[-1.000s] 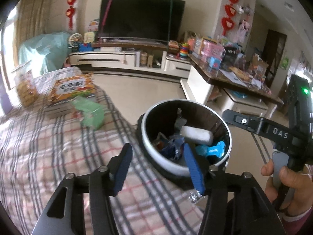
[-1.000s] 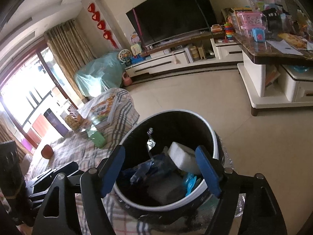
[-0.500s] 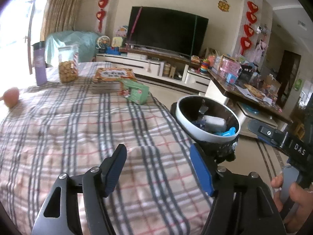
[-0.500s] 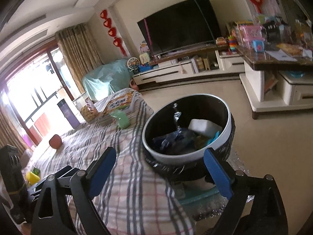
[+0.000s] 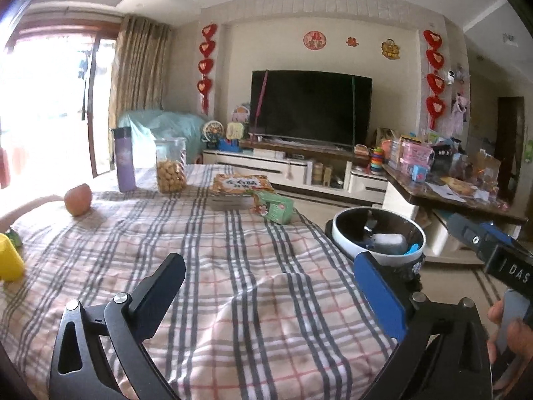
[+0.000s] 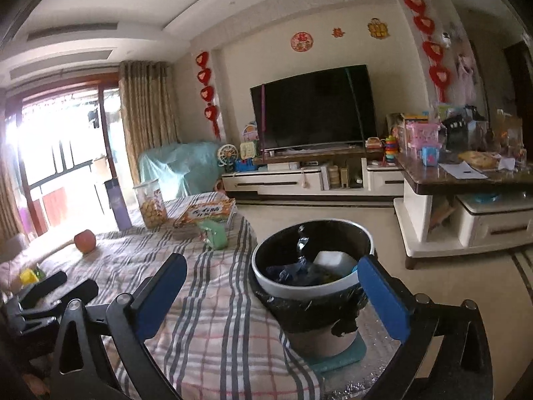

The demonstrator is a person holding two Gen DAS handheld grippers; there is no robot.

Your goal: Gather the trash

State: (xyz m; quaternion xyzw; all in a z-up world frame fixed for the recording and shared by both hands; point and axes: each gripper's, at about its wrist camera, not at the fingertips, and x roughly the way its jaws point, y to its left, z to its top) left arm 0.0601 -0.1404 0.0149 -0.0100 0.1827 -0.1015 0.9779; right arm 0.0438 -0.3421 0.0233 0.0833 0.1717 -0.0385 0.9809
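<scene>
Our left tool (image 5: 266, 286) has just been opening and gapes wide, nothing between its jaws, over the plaid tabletop (image 5: 206, 266). The green pack (image 5: 274, 207), likely the next trash, lies ahead and slightly right, long axis slanting. The bin (image 5: 379, 233) stands right of it. Our right tool (image 6: 271, 290), likewise just opened and empty, looks no nearer.
</scene>
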